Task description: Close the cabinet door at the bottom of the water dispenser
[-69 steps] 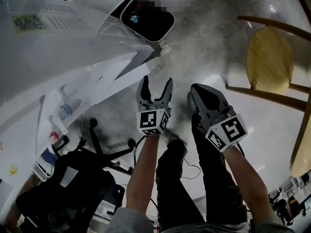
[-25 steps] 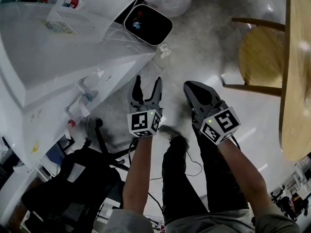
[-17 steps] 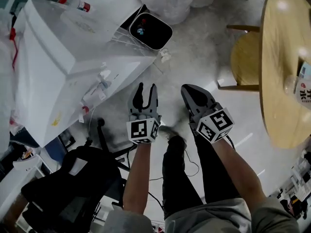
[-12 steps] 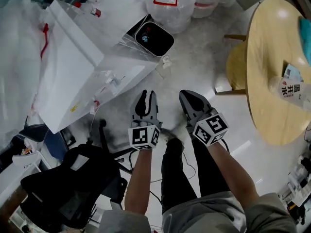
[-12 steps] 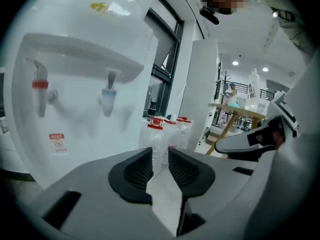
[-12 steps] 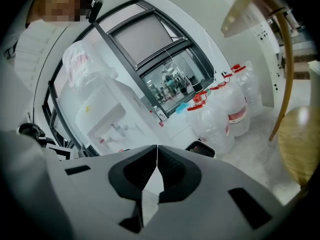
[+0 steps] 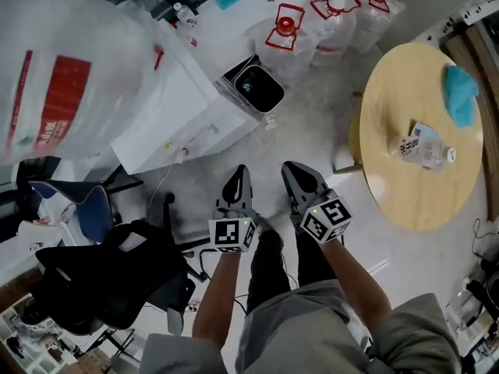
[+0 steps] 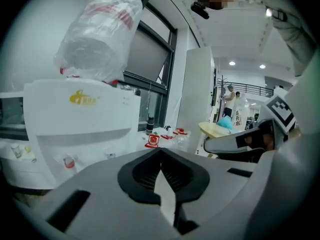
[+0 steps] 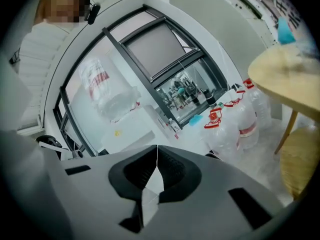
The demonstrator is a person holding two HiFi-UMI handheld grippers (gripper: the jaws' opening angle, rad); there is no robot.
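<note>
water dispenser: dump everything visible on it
The water dispenser is a white, plastic-looking body standing upright. A large clear bottle with a red label sits inverted on top. The left gripper view shows a yellow logo on its front and small taps, one red-tipped, in the recess below. Its bottom cabinet door can't be made out, so open or shut can't be told. A bin stands close beside it. The left claw and right claw, both shut, hang clear of it.
</note>
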